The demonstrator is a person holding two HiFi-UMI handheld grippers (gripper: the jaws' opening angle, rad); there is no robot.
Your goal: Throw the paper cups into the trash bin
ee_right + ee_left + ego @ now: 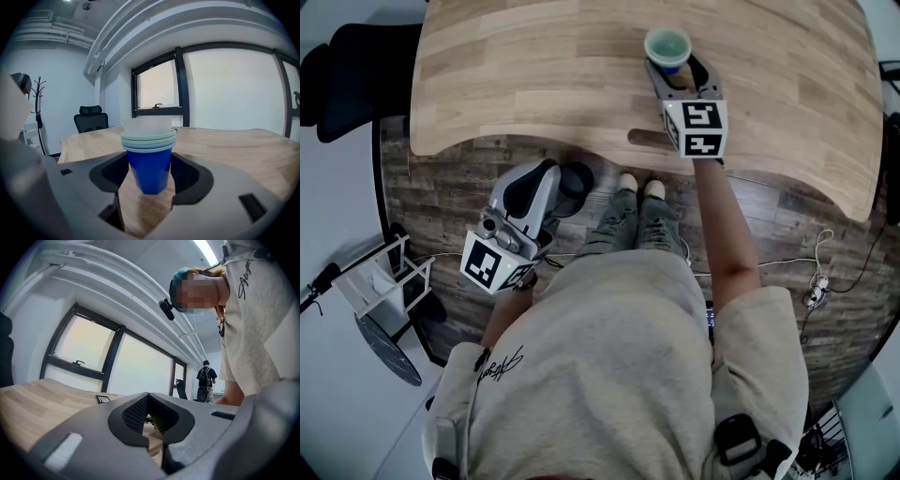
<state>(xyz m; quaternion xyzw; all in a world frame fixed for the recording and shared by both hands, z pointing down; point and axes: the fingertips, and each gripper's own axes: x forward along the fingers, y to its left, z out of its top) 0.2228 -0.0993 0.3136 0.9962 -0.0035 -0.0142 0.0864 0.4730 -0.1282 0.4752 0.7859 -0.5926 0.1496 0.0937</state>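
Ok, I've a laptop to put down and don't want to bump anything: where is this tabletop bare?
In the head view the wooden table is bare from its left rim to the stack of paper cups, and again from the stack to the right rim. Crowded only at the stack, where the right gripper has a jaw on either side.

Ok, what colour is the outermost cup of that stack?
The outermost cup is blue; clearest in the right gripper view.
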